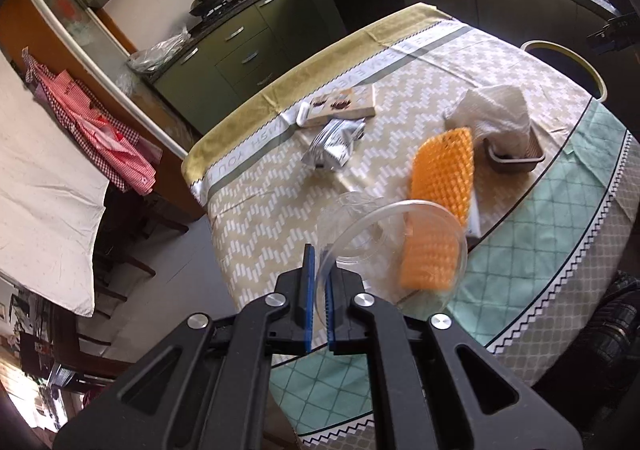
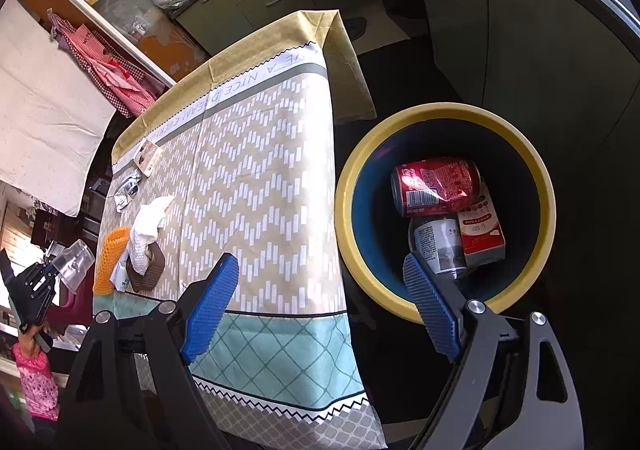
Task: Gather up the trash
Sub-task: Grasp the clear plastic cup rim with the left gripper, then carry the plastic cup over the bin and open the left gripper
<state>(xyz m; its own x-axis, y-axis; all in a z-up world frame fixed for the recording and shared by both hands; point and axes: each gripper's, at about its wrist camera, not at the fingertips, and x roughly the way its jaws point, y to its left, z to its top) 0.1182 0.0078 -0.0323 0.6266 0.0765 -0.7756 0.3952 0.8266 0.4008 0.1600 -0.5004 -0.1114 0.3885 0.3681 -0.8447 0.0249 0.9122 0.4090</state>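
Observation:
My left gripper (image 1: 320,256) is shut on the rim of a clear plastic cup (image 1: 384,246), which it holds tilted above the near edge of the table (image 1: 280,177). In the right wrist view the same gripper (image 2: 48,272) and cup (image 2: 76,262) show at the far left. On the cloth lie a crumpled silver wrapper (image 1: 334,143) and a flat printed box (image 1: 344,101). My right gripper (image 2: 320,262) is open and holds nothing; it hangs beside the table, next to a yellow-rimmed bin (image 2: 344,209). The bin holds a red can (image 2: 436,185), a white can (image 2: 438,246) and a red-and-white carton (image 2: 482,230).
An orange sponge (image 1: 442,173), a white cloth (image 1: 496,113) and a brown tray (image 1: 516,159) sit on the table's right side. Dark chairs (image 1: 120,250) stand to the left, green kitchen cabinets (image 1: 240,49) behind. A pink sleeve (image 2: 34,378) shows at lower left.

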